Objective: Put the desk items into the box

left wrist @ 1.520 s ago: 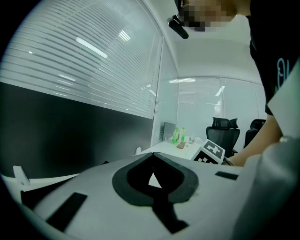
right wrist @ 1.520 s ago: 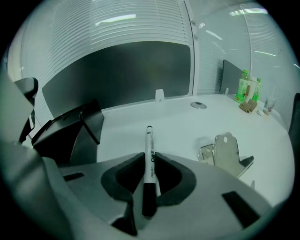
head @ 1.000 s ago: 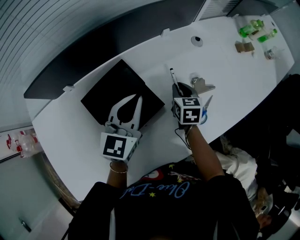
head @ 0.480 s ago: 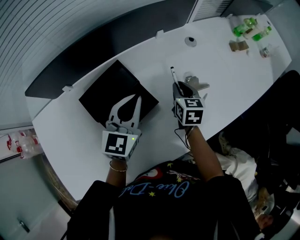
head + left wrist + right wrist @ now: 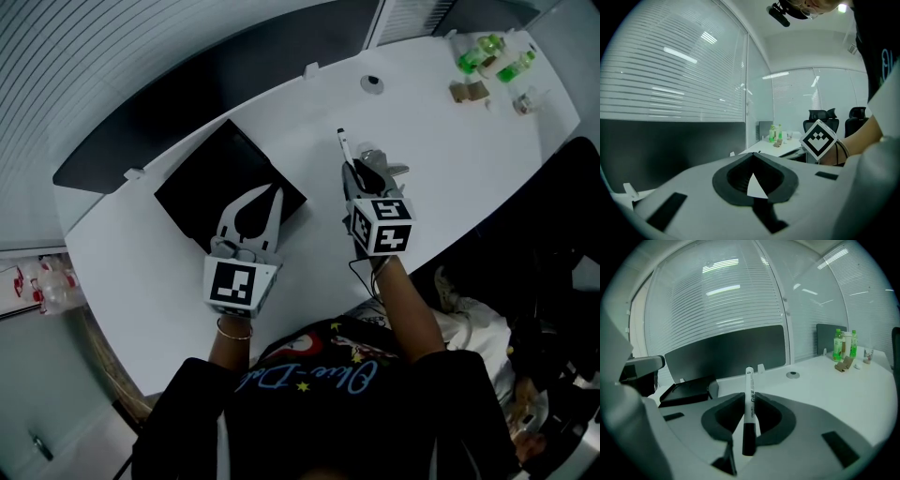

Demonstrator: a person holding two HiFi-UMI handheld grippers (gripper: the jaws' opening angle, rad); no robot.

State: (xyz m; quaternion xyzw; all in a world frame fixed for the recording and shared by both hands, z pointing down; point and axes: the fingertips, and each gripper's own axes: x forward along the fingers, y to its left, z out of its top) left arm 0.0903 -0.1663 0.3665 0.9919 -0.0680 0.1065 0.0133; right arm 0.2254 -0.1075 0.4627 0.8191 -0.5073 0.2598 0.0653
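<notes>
Your right gripper (image 5: 749, 397) is clamped narrow on the marker pen (image 5: 749, 408). Its dark end sits back in the throat of the jaws and the white barrel pokes out past the tips. The grip hasn't budged over the last second, so that's a firm hold. What has changed is height: you've been bringing the pen up off the desk (image 5: 450, 150), and in the head view it now hangs clear of the white surface, just beside the grey metal item (image 5: 392, 170) that's left lying there. That reads as pickup done and the carry starting. Over on the other side, your left gripper (image 5: 276, 195) has its jaws closed tip to tip with nothing between them, hovering over the near corner of the box (image 5: 211, 183). The box is black and open-topped, well to the left of the pen, so the next leg looks like a sweep left and a drop inside. Watch that your left gripper isn't crowding the opening. Far off, the green bottles (image 5: 483, 52) stand at the desk's end.
</notes>
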